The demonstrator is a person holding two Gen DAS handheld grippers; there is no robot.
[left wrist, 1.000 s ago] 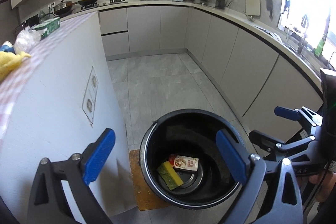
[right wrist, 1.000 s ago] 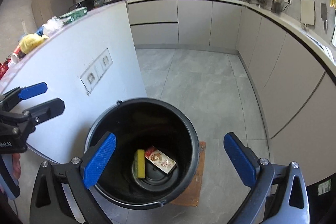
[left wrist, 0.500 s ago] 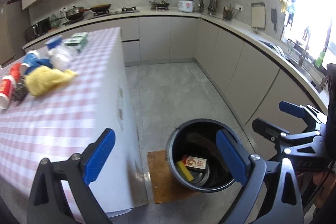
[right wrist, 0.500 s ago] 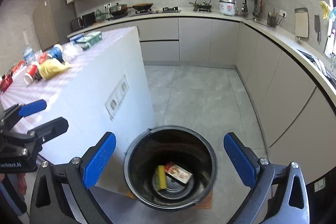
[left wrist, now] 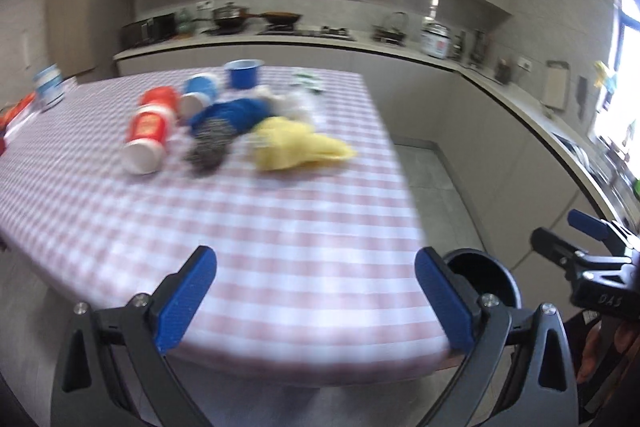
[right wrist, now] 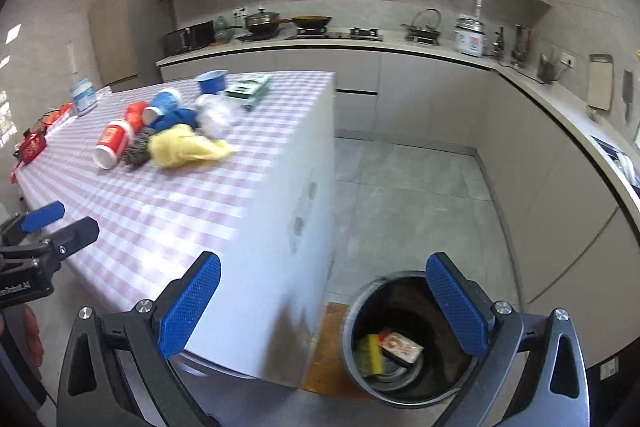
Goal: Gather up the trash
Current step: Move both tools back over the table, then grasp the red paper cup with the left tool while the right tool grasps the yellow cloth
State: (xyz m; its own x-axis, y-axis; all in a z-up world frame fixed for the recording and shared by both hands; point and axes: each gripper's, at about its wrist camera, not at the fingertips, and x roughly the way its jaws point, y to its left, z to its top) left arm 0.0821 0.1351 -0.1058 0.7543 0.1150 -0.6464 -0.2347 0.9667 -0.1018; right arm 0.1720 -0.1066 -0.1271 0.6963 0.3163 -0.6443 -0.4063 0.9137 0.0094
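— Where are your grippers?

— My left gripper (left wrist: pixel 316 297) has swung up from the round black trash bin (right wrist: pixel 404 341) to the pink-checked tabletop (left wrist: pixel 280 227), jaws wide, empty. My right gripper (right wrist: pixel 324 307) rises too, equally spread.

— The trash?

— A crumpled yellow cloth (left wrist: pixel 298 145), red paper cup (left wrist: pixel 150 131) and dark scouring pad (left wrist: pixel 208 147) lie clustered; a yellow sponge (right wrist: pixel 370 353) and small red-printed carton (right wrist: pixel 401 345) sit inside the bin.
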